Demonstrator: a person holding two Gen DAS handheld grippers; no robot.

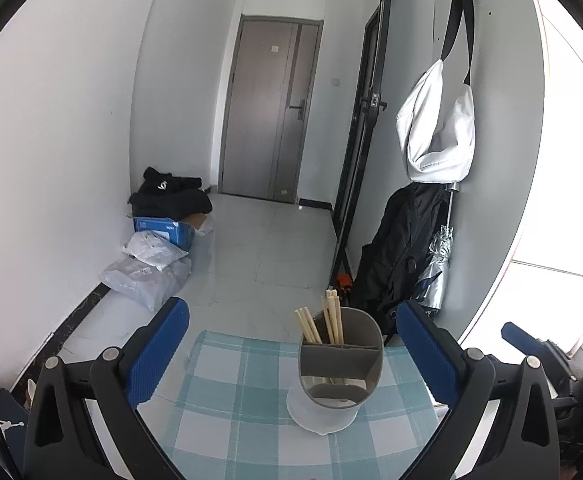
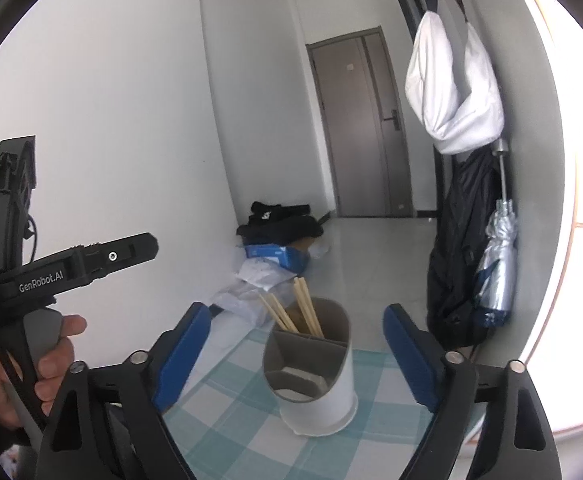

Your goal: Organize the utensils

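Note:
A grey-and-white utensil holder (image 1: 337, 372) with divided compartments stands on a teal checked tablecloth (image 1: 227, 400). Several wooden chopsticks (image 1: 323, 322) stand in its far compartment; the near compartments look empty of chopsticks. My left gripper (image 1: 291, 356) is open and empty, its blue pads either side of the holder, well short of it. In the right wrist view the same holder (image 2: 315, 376) with chopsticks (image 2: 295, 312) sits between the open, empty right gripper (image 2: 299, 360) fingers. The left gripper's body (image 2: 51, 272), held by a hand, shows at the left.
The table's far edge (image 1: 251, 336) drops to a tiled floor. Bags and a blue box (image 1: 163, 232) lie by the left wall. A black jacket, a silver umbrella (image 1: 435, 268) and a white bag (image 1: 435, 128) hang on the right wall.

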